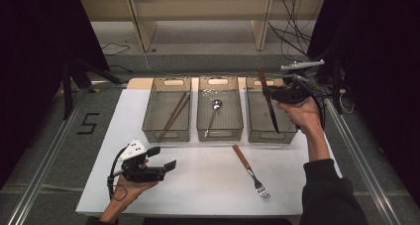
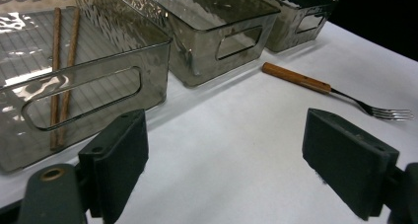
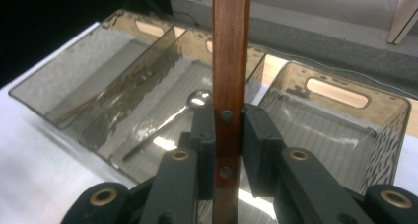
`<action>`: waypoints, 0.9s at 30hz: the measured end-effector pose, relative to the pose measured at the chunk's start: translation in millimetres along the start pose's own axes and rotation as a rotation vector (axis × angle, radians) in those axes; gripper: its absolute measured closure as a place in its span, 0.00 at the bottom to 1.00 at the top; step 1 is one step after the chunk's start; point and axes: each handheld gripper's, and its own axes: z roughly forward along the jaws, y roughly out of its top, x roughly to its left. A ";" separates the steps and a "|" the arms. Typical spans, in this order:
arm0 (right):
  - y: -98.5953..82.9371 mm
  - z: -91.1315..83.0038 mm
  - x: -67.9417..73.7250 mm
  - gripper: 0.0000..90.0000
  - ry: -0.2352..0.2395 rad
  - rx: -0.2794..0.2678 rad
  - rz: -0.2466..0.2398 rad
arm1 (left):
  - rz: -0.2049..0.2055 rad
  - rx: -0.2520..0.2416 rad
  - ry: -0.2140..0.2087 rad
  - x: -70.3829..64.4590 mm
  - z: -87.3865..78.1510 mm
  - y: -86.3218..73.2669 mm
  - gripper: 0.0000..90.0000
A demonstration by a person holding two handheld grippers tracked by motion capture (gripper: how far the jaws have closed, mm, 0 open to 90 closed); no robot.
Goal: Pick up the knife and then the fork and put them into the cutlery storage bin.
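We see the right gripper (image 1: 271, 92) with its fingers (image 3: 259, 135) clamped on the wooden handle of a knife (image 1: 268, 100), pads pressing either side of the riveted part. The knife stands steeply over the right-hand bin (image 1: 287, 136), handle up and dark blade pointing down into it; we cannot tell whether the tip touches the bin floor. The right hand (image 1: 302, 113) holds the gripper from behind, forearm and dark sleeve rising from the bench's near right edge.

The left gripper (image 1: 166, 158) rests low over the white bench (image 1: 208, 185), near its front left, fingers (image 2: 118, 160) spread wide with nothing between them, cradled in the left hand (image 1: 126, 188) from below.

A fork (image 1: 250, 171) with a wooden handle lies on the bench in front of the bins. The middle bin (image 1: 219, 133) holds a spoon (image 1: 213, 115); the left bin (image 1: 166, 135) holds chopsticks (image 1: 174, 113). In the right gripper view, the knife's blade is cut off at the bottom edge.
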 end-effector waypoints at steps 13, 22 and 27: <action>2.5 18.2 -22.2 0.86 -0.052 -0.009 0.054 | 0.001 -0.002 0.002 1.1 -0.4 0.1 0.19; -4.6 28.8 -35.8 0.86 -0.103 -0.002 0.078 | 0.000 -0.005 0.000 0.3 -0.5 0.1 0.19; -8.0 32.5 -43.6 0.86 -0.125 -0.002 0.079 | 0.000 -0.005 -0.002 0.3 -0.5 0.3 0.19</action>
